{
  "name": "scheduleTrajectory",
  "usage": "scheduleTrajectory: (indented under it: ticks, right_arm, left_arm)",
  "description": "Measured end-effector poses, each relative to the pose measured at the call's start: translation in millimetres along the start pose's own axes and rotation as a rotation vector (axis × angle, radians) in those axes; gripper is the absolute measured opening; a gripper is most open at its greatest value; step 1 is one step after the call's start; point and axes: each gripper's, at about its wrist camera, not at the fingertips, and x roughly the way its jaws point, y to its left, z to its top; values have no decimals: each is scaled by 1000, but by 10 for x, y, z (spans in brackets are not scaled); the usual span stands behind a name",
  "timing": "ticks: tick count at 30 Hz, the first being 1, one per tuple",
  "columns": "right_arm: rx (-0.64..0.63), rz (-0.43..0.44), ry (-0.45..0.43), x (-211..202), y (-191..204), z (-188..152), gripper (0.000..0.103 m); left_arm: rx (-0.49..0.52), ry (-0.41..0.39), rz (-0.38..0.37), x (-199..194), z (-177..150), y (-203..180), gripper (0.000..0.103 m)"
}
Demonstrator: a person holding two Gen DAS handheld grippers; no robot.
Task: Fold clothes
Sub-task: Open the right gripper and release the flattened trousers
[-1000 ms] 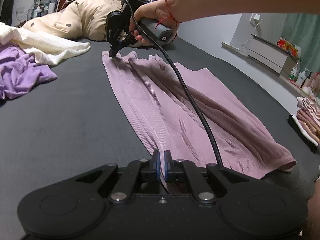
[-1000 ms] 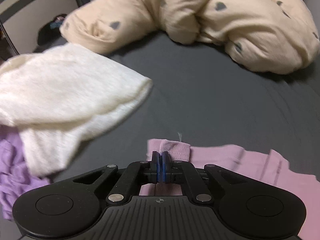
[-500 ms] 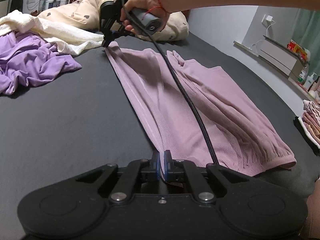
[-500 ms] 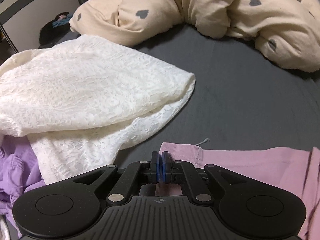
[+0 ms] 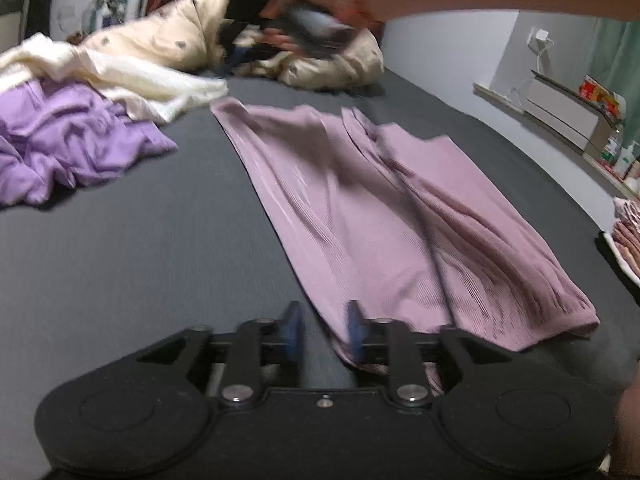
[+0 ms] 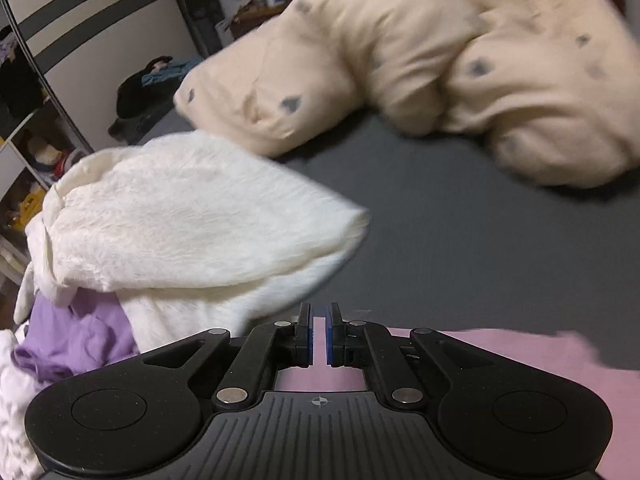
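A: Where's the garment?

B: The long ribbed mauve-pink garment [image 5: 360, 216] lies spread flat on the dark grey bed sheet [image 5: 120, 260]. A crumpled purple cloth [image 5: 68, 148] and a cream lacy fabric [image 6: 192, 216] sit beside its far end.

A: And the left claw [image 5: 322, 330]?

B: Its jaws are opening. The garment's near corner lies between the blue pads [image 5: 354, 328], but they no longer press on it.

A: The right claw [image 6: 318, 334]?

B: Lifted above the far corner, blurred. A narrow gap shows between its pads, with pink cloth seen below and nothing gripped.
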Motion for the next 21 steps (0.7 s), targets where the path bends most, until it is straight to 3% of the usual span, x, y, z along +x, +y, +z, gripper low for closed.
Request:
scheduleTrajectory:
  ticks: [6, 8, 9, 10, 16, 19, 21]
  right_arm:
    - [136, -104, 5, -749, -856, -312, 9]
    - [194, -127, 9, -932, -1115, -481, 32]
    - [224, -134, 2, -1012, -1240, -588, 59]
    - [249, -152, -9, -1086, -1363, -687, 76]
    - [306, -408, -31, -1494, -2118, -1145, 76]
    - [310, -473, -44, -1628, -2470, -1302, 76]
    - [324, -458, -45, -1671, -2689, -1381, 76]
  left_arm:
    - [8, -106, -18, -119, 39, -79, 47]
    - [25, -115, -44, -109, 32, -159, 49]
    - [39, -115, -54, -96, 24, -209, 50]
    - [55, -115, -62, -79, 11, -265, 51]
    - [155, -162, -116, -58, -68, -580, 52]
    - [222, -190, -151, -62, -99, -805, 59]
    - [262, -202, -192, -42, -115, -971, 60]
